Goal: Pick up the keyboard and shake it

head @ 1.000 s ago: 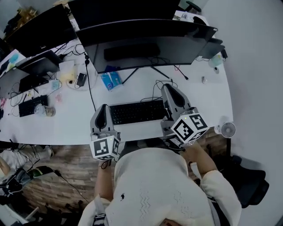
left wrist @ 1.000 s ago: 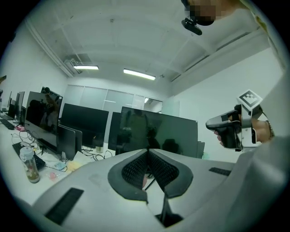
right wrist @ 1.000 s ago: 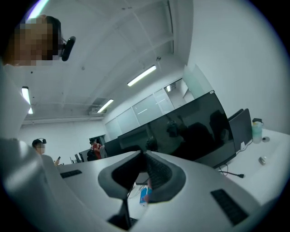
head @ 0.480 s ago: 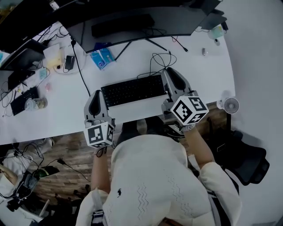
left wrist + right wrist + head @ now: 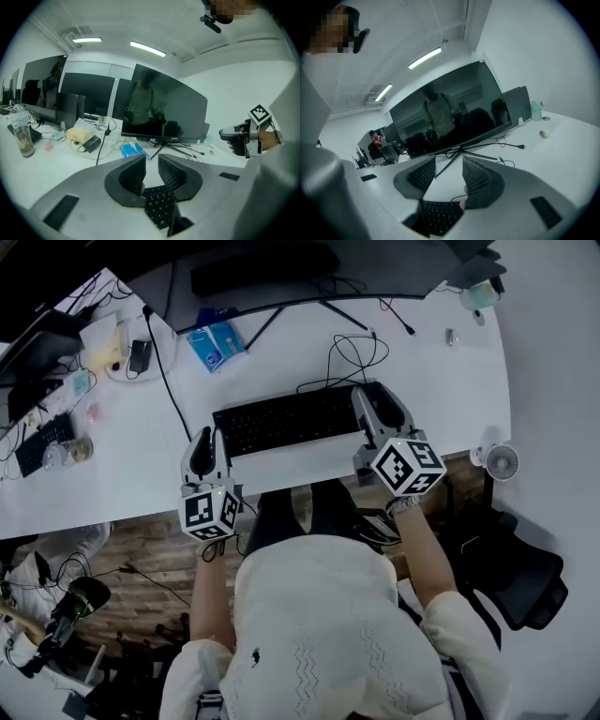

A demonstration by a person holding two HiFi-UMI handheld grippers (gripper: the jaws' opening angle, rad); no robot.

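The keyboard (image 5: 286,420) looks to be resting flat on the white desk (image 5: 422,362). The desk's front edge is just on its near side and the monitor (image 5: 168,112) stands behind it. The left hand-held gripper (image 5: 151,159) is at the keyboard's left end. Its jaws have just been opening and now stand a narrow gap apart, with the keyboard's corner low between them and no pad visibly pressing on it. The right hand-held gripper (image 5: 449,161) sits over the keyboard's right end. Its jaws are also a little apart, with keys low between them and bare desk showing through the gap, so I'd say it has no real hold either.

From where I stand, the worry is that slack hold. If the person lifts like this, the keyboard would likely slip out at one end. It could then slap back down, or tip over the edge on its near side into their lap. If only one side bites, the keyboard will swing from that end once the shaking starts.

The black cable (image 5: 349,357) looping behind the keyboard's right half is the other risk. A hard shake could pull it taut and jerk the keyboard out of the jaws. The cable could also whip across toward the blue packet (image 5: 217,341) behind the keyboard's left end.
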